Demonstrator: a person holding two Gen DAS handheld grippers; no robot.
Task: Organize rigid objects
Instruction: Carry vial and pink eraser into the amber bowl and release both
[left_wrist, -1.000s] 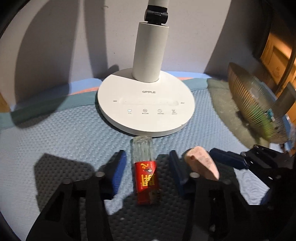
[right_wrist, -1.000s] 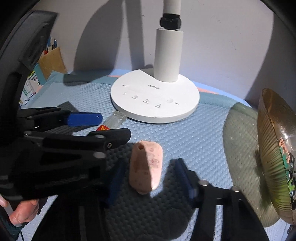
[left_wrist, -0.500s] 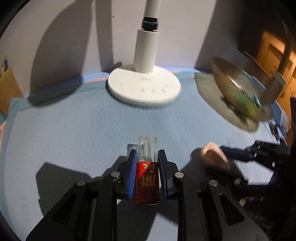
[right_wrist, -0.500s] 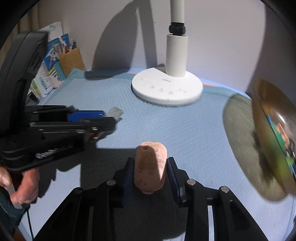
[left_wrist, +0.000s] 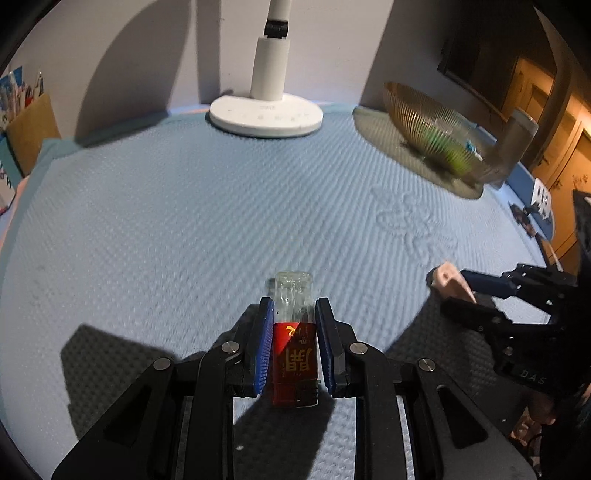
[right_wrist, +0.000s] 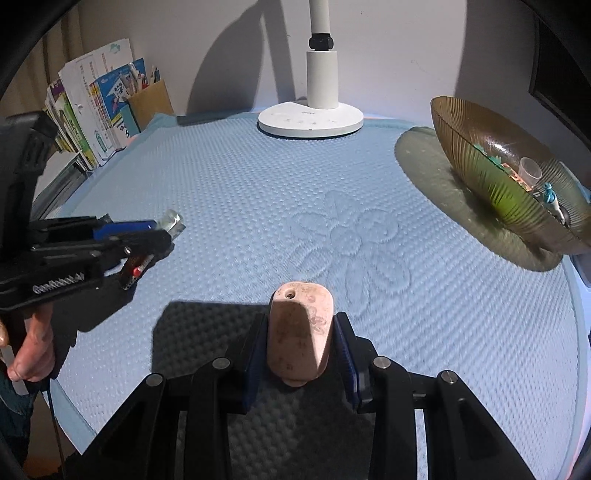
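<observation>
— Are both grippers carrying something?
— Yes: left gripper (left_wrist: 294, 345) is clenching the lighter (left_wrist: 295, 347), right gripper (right_wrist: 300, 349) the pink stone (right_wrist: 300, 334), above the mat; the far-right bowl (right_wrist: 476, 147) is waiting, 2 left

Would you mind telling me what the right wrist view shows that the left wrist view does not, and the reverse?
Only the right wrist view shows the hole in the pink stone's end, the small clear cup inside the ribbed bowl, and the stack of books.

Only the left wrist view shows the gold character on the lighter's red label and the lit doorway.

Both show the lamp base, the blue mat, and each gripper, left and right, shut on its object.
</observation>
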